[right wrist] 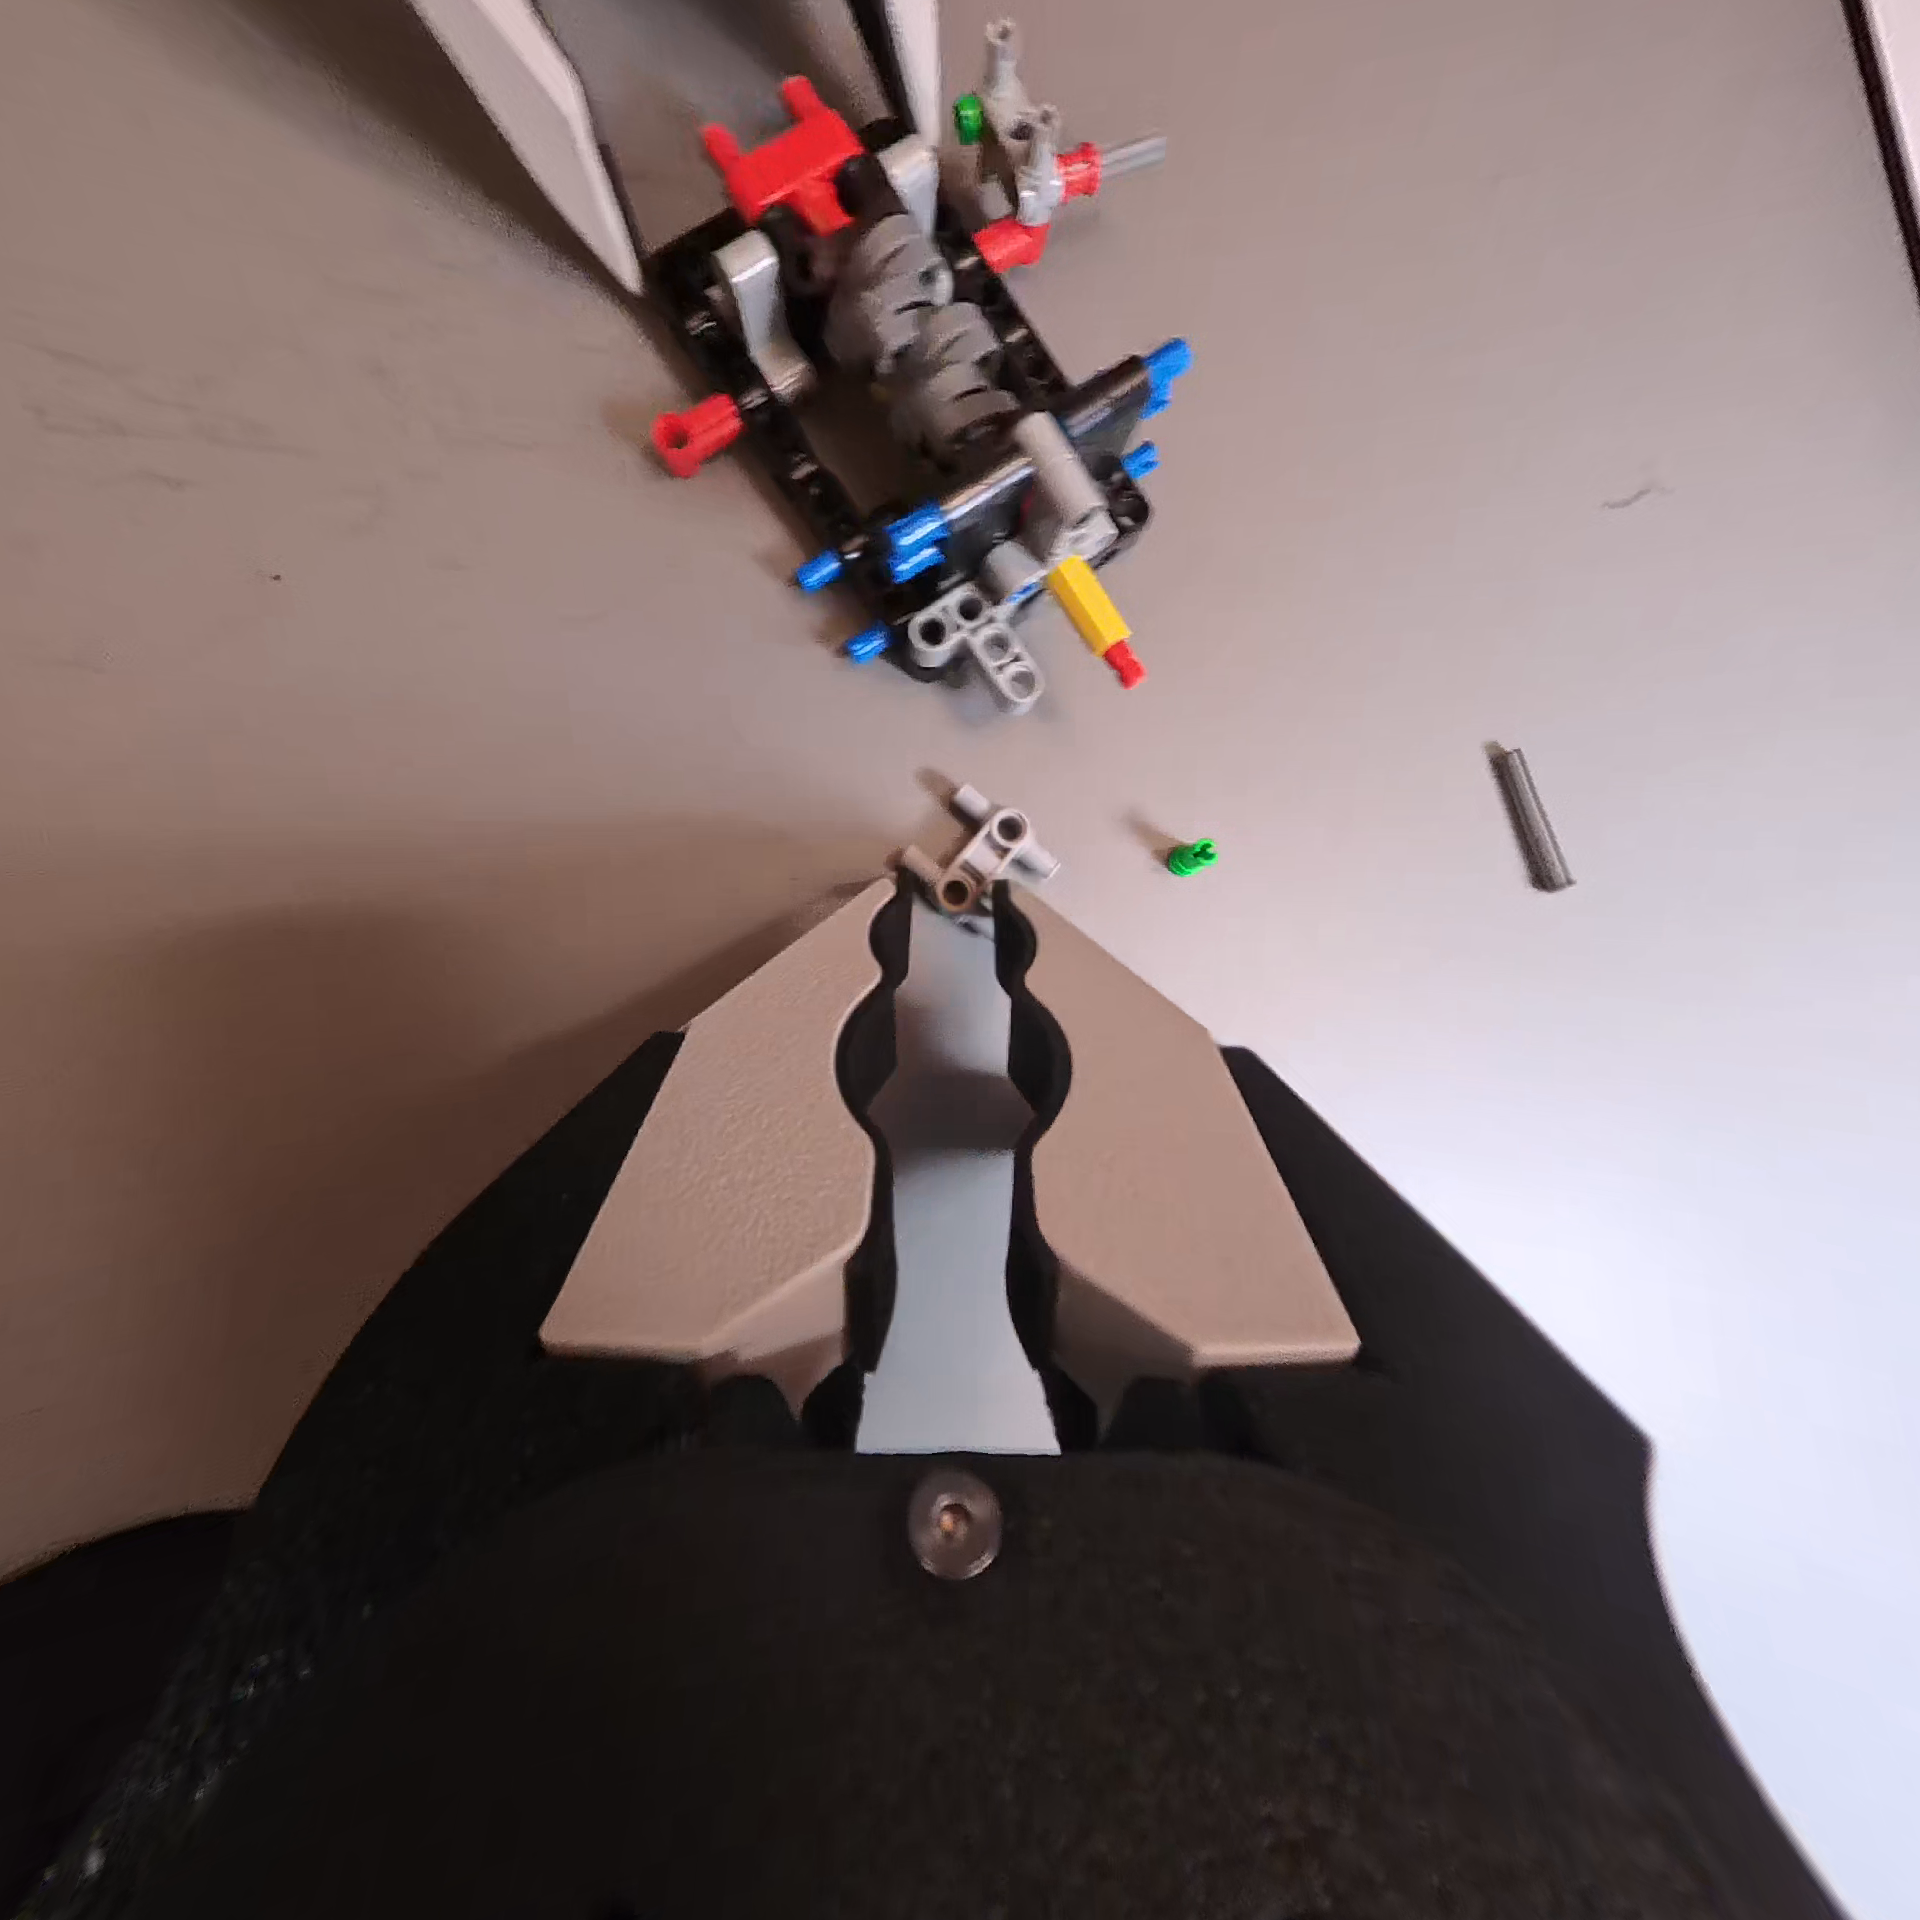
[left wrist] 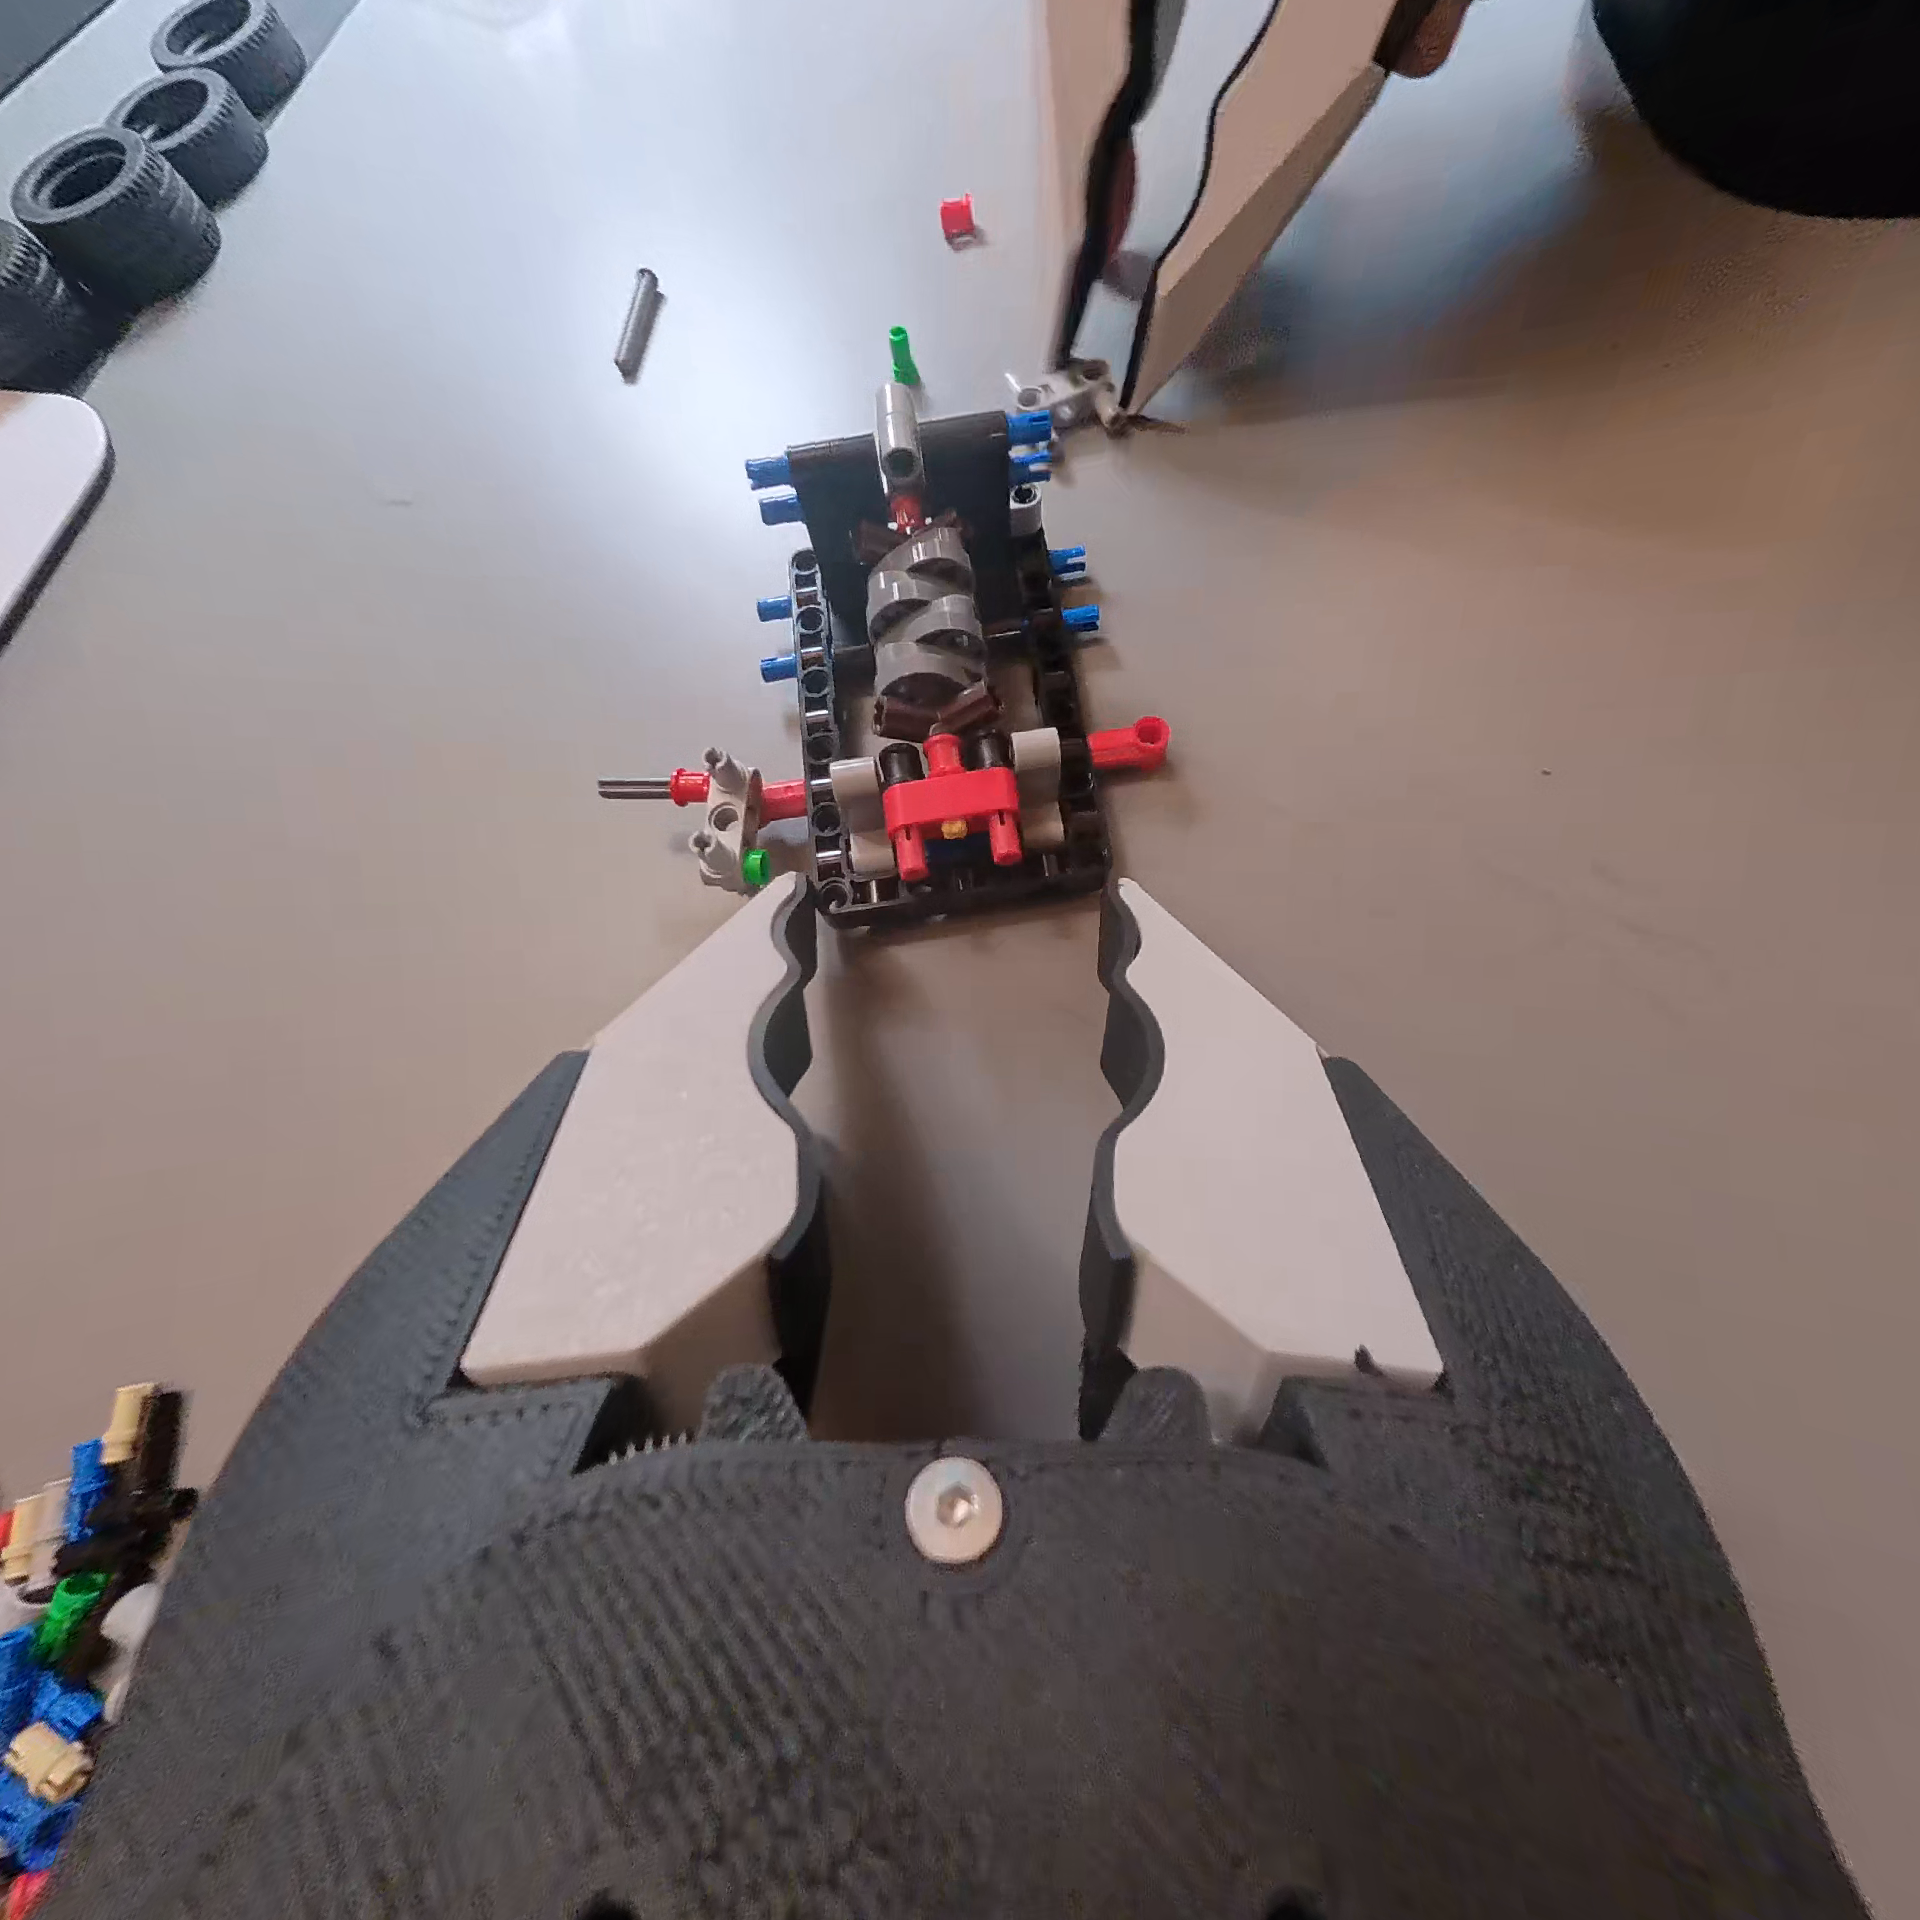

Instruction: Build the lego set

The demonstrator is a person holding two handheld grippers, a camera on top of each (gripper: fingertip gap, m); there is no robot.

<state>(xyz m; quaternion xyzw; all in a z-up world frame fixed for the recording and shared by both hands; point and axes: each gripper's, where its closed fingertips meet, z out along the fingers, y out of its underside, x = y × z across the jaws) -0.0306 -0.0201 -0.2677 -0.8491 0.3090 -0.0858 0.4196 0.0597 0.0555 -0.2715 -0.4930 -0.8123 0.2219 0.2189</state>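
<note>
The black-framed lego assembly [left wrist: 935, 675] lies on the grey table, with grey gears down its middle, blue pins along its sides and a red block at its near end. My left gripper [left wrist: 961, 902] is open and empty, its tips at the frame's near end on either side. My right gripper [right wrist: 948, 891] is shut on a small light grey connector [right wrist: 987, 844], low on the table just short of the assembly's [right wrist: 914, 395] yellow-tipped end. That connector [left wrist: 1070, 390] and the right gripper's fingers [left wrist: 1236, 239] also show at the far end in the left wrist view.
A green pin [right wrist: 1190, 857], a dark grey axle [right wrist: 1532, 821] and a red bush [left wrist: 958, 218] lie loose. Black tyres [left wrist: 135, 177] stand at the far left. A pile of small coloured parts [left wrist: 62, 1621] lies by my left gripper. A grey knuckle piece [left wrist: 727, 821] sticks out of the frame's side. There is about 12 centimetres between the tips of the two grippers.
</note>
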